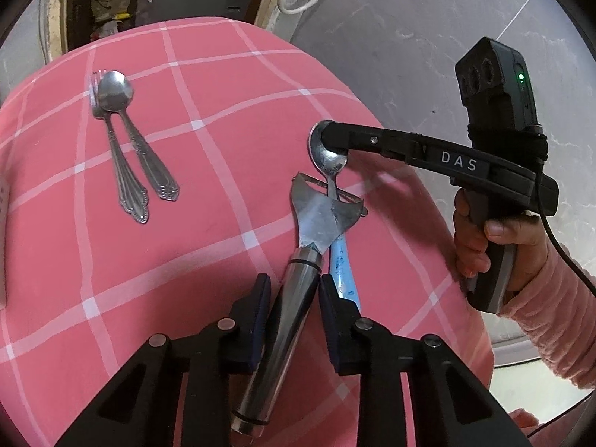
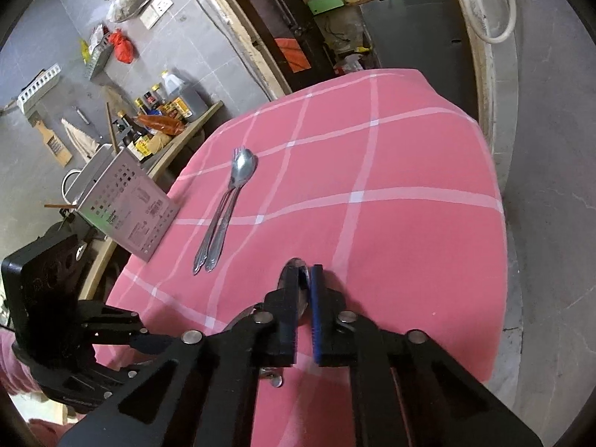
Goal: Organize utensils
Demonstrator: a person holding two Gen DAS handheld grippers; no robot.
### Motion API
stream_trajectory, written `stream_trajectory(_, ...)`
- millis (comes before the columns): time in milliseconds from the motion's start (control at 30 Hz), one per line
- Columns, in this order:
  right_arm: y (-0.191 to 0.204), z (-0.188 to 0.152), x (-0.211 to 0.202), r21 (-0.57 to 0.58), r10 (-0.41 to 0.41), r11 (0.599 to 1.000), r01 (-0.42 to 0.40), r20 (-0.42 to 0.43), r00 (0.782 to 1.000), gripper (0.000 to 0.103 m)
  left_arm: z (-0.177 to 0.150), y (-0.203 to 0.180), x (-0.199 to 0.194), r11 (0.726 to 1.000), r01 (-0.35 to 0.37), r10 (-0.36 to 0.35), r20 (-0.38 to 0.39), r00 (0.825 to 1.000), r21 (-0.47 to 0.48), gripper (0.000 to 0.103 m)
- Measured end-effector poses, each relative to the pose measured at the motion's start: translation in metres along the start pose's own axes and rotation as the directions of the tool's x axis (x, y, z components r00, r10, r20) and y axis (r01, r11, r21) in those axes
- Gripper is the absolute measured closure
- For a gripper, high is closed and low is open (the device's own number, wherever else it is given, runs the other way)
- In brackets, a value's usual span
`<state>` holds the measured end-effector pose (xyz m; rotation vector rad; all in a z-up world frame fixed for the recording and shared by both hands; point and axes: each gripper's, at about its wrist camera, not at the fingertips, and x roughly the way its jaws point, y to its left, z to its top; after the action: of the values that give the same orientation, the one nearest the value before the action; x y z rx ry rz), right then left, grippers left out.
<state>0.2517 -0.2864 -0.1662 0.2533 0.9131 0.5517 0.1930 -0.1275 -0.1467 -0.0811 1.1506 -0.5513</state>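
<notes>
Pinching a steel peeler [image 1: 287, 275] by its handle, the left hand-held gripper [image 1: 292, 294] works lower centre of its view; the right hand-held gripper [image 1: 335, 141] is clamped on the bowl of a spoon [image 1: 329, 160] whose neck threads through the peeler's blade. Risk: lifting either could drag or fling the other, since they interlock. A fork and spoon pair [image 1: 123, 141] lies upper left on the pink checked surface [image 1: 223, 85]. A blue-handled item [image 1: 344, 268] is largely hidden beneath the peeler.
</notes>
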Motion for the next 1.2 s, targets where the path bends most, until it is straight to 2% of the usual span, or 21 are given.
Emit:
stream_trajectory(133, -0.001, 0.003, -0.005, 0.018, 0.017, 1.0, -0.017, 0.016, 1.0, 0.099, 0.002, -0.008, 0.0, 0.999, 0.005, -0.005, -0.014, 1.0, 0.044, 0.083)
stream_trajectory(267, 0.007, 0.011, -0.013, 0.008, 0.033, 0.999, -0.033, 0.058, 0.998, 0.1, 0.001, -0.025, -0.005, 0.993, -0.029, 0.03, -0.01, 0.999, 0.117, 0.085)
stream_trajectory(533, 0.032, 0.031, -0.021, -0.09, 0.025, 0.996, -0.019, 0.066, 0.998, 0.1, 0.008, -0.021, -0.019, 0.994, -0.015, 0.016, -0.015, 1.0, 0.105, 0.085)
stream_trajectory(633, 0.037, 0.033, -0.024, -0.121, 0.01, 0.993, -0.003, 0.063, 0.998, 0.101, 0.008, -0.018, -0.02, 0.994, -0.032, 0.034, -0.017, 0.999, 0.104, 0.085)
stream_trajectory(767, 0.032, 0.032, -0.023, -0.097, 0.018, 0.995, -0.013, 0.054, 0.998, 0.101, 0.006, -0.015, -0.021, 0.997, -0.022, 0.023, -0.009, 1.0, 0.079, 0.085)
stream_trajectory(833, 0.034, 0.029, -0.019, -0.108, 0.027, 0.994, -0.023, 0.029, 0.999, 0.101, 0.007, -0.018, -0.021, 0.995, -0.039, 0.039, -0.001, 0.999, 0.095, 0.085)
stream_trajectory(933, 0.042, 0.024, -0.016, -0.151, 0.02, 0.988, -0.019, 0.006, 1.0, 0.101, 0.011, -0.019, -0.022, 0.997, -0.025, 0.024, 0.007, 1.0, 0.078, 0.085)
stream_trajectory(1133, 0.028, 0.032, -0.03, -0.092, 0.009, 0.996, -0.005, 0.047, 0.999, 0.101, 0.004, -0.024, -0.026, 0.994, -0.023, 0.024, -0.008, 1.0, 0.109, 0.085)
stream_trajectory(1200, 0.027, 0.034, -0.029, -0.095, 0.024, 0.995, -0.021, 0.023, 0.999, 0.1, 0.005, -0.023, -0.027, 0.995, -0.016, 0.016, -0.003, 1.0, 0.099, 0.085)
